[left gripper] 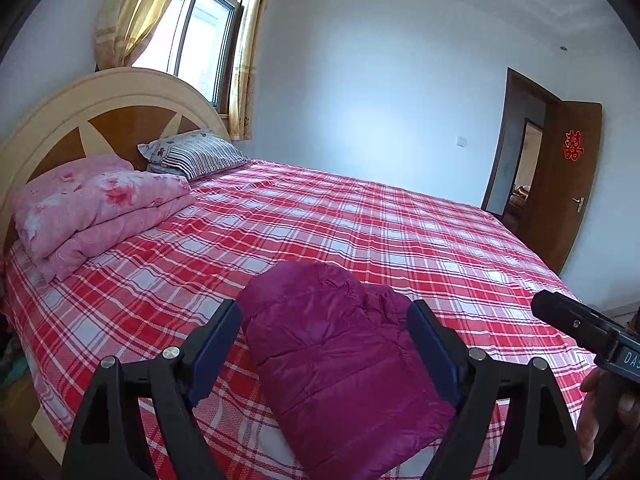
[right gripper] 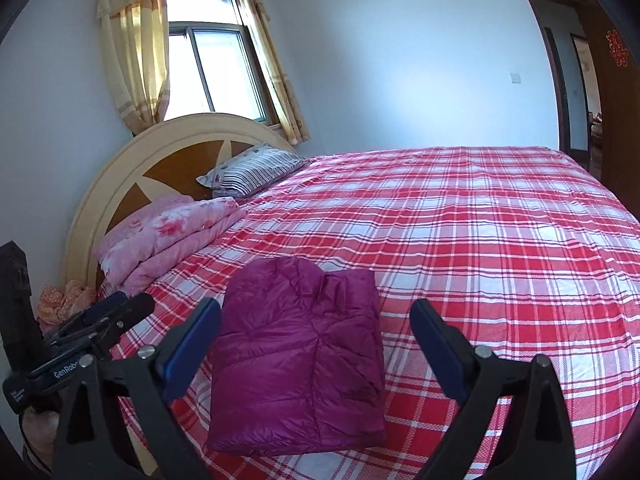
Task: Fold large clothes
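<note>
A magenta puffer jacket (left gripper: pixel 340 360) lies folded into a compact rectangle near the front edge of the bed; it also shows in the right wrist view (right gripper: pixel 304 360). My left gripper (left gripper: pixel 326 320) is open and empty, held above and just in front of the jacket, its jaws wide apart. My right gripper (right gripper: pixel 316 320) is also open and empty, hovering above the jacket's near side. The right gripper's body shows at the right edge of the left wrist view (left gripper: pixel 588 332). The left gripper shows at the lower left of the right wrist view (right gripper: pixel 100 320).
The bed has a red and white plaid sheet (right gripper: pixel 480 240). A folded pink floral quilt (left gripper: pixel 100 208) and a striped pillow (left gripper: pixel 196 154) lie by the curved headboard (right gripper: pixel 132 168). A window with yellow curtains (right gripper: pixel 208 60) is behind. An open brown door (left gripper: pixel 568 176) is at the right.
</note>
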The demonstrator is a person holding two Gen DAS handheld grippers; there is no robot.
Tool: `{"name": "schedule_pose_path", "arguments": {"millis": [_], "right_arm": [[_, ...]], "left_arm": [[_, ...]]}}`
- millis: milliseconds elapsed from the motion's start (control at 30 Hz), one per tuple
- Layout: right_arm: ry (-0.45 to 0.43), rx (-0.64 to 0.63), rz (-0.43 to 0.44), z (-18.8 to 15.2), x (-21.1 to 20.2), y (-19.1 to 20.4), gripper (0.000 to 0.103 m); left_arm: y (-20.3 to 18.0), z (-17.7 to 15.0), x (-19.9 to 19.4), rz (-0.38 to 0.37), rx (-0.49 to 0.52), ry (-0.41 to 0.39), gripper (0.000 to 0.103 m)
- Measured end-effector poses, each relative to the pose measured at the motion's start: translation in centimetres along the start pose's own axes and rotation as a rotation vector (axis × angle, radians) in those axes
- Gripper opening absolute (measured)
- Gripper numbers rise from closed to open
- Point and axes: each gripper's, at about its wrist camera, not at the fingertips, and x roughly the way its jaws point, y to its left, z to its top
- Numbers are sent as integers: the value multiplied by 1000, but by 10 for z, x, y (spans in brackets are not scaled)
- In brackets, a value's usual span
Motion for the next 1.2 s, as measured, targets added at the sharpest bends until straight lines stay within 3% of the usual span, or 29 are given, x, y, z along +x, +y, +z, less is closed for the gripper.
{"name": "schedule_pose_path", "arguments": {"millis": [1200], "right_arm": [[-35,-24,7,-8,-17,12,100]], "left_arm": [[-10,2,-5,10,33,17,86]]}}
